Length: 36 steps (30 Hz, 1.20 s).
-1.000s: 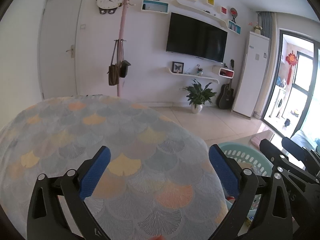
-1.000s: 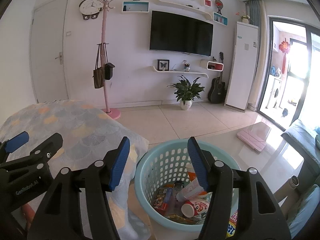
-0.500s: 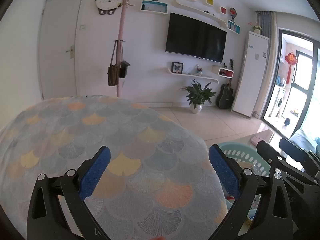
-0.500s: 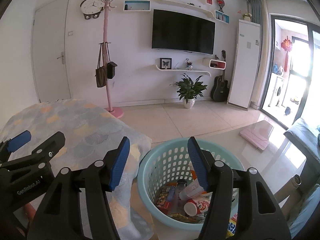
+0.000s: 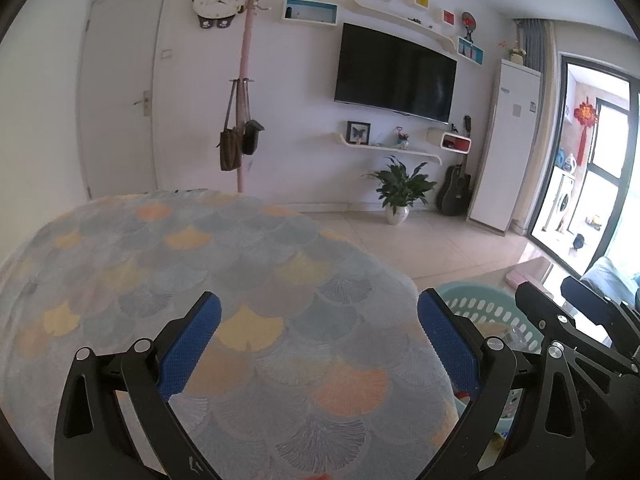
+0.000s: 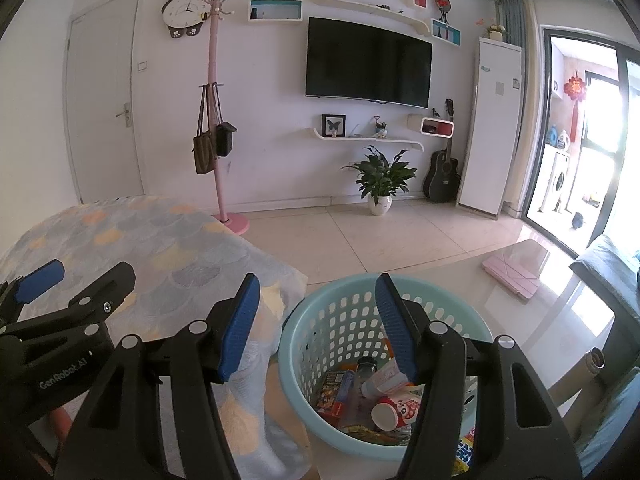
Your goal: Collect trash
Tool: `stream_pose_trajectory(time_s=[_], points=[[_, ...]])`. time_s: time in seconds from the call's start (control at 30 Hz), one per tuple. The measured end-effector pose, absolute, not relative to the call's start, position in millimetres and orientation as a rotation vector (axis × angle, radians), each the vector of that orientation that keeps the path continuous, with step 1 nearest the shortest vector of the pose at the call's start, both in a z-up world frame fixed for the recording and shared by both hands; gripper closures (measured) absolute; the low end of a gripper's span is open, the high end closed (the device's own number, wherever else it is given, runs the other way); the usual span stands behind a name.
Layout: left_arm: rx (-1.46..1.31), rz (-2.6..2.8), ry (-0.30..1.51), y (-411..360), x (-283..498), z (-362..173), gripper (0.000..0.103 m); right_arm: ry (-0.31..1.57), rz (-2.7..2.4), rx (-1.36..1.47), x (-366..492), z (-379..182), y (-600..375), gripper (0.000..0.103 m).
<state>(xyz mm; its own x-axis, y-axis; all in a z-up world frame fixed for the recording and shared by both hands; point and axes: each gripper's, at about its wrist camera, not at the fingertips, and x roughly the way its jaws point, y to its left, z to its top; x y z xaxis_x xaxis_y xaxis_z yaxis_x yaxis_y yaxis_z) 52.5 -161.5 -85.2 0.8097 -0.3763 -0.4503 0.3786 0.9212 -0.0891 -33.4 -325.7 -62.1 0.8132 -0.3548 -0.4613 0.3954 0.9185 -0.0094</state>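
Note:
A light blue perforated basket stands on the floor and holds trash: a red-and-white cup, a white tube, and snack packets. My right gripper is open and empty, held above the basket's near rim. My left gripper is open and empty over the table with the scale-pattern cloth. The basket's rim also shows in the left wrist view, behind the right finger. The left gripper shows at the left of the right wrist view.
The cloth-covered table stands left of the basket. A glossy low table with a pink folder lies to the right. A pink coat stand, a potted plant and a guitar stand along the far wall.
The right wrist view has shifted slightly, so the basket sits a little further right in frame. Both grippers remain open and empty. The left wrist view is almost unchanged.

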Motion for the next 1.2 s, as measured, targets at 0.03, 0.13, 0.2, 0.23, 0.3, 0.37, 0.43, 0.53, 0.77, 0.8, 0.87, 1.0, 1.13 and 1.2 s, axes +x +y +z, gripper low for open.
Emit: stream_pose_trajectory(time_s=[0.03,0.13,0.2,0.23,0.3,0.37,0.43,0.53,0.77,0.8,0.87,1.0,1.13,1.2], points=[[0.004,-0.403,0.48,-161.1,52.7,-85.2,0.007,0.476,-0.401,0.089,-33.1,-62.2,-325.6,0.047],[0.007,-0.404,0.479,-161.2,53.2,-85.2,0.007,0.476,-0.401,0.088,-33.0,-62.2,-325.3,0.047],[0.008,-0.405,0.478,-161.0,53.2,-85.0,0.007,0.476,-0.4,0.09,-32.9,-62.1,-325.5,0.047],[0.008,-0.405,0.478,-160.9,53.3,-85.2,0.007,0.476,-0.399,0.09,-33.0,-62.1,-325.5,0.047],[0.007,-0.404,0.478,-161.1,52.8,-84.5,0.008,0.476,-0.399,0.089,-33.3,-61.8,-326.2,0.047],[0.007,-0.403,0.478,-161.0,53.0,-84.6,0.008,0.477,-0.398,0.09,-33.3,-61.8,-326.0,0.047],[0.008,-0.403,0.478,-160.7,53.3,-84.7,0.008,0.478,-0.398,0.088,-33.1,-61.9,-325.9,0.047],[0.009,-0.402,0.477,-160.9,52.8,-84.2,0.008,0.477,-0.397,0.09,-33.0,-61.8,-325.7,0.047],[0.024,-0.393,0.467,-162.3,52.0,-83.1,0.007,0.477,-0.397,0.089,-33.5,-61.6,-326.5,0.047],[0.03,-0.385,0.463,-163.2,51.2,-81.8,0.007,0.477,-0.397,0.09,-33.1,-61.7,-326.5,0.047],[0.055,-0.366,0.445,-165.1,48.5,-79.5,0.007,0.477,-0.396,0.088,-33.2,-61.5,-326.6,0.047],[0.016,-0.401,0.508,-159.1,51.0,-74.4,0.007,0.472,-0.399,0.075,-34.8,-59.6,-326.5,0.047],[0.022,-0.373,0.514,-147.5,49.2,-70.3,0.007,0.465,-0.403,0.072,-37.9,-57.9,-324.6,0.047],[0.036,-0.357,0.495,-139.0,45.3,-65.4,0.007,0.463,-0.401,0.071,-39.0,-56.3,-322.3,0.047]])
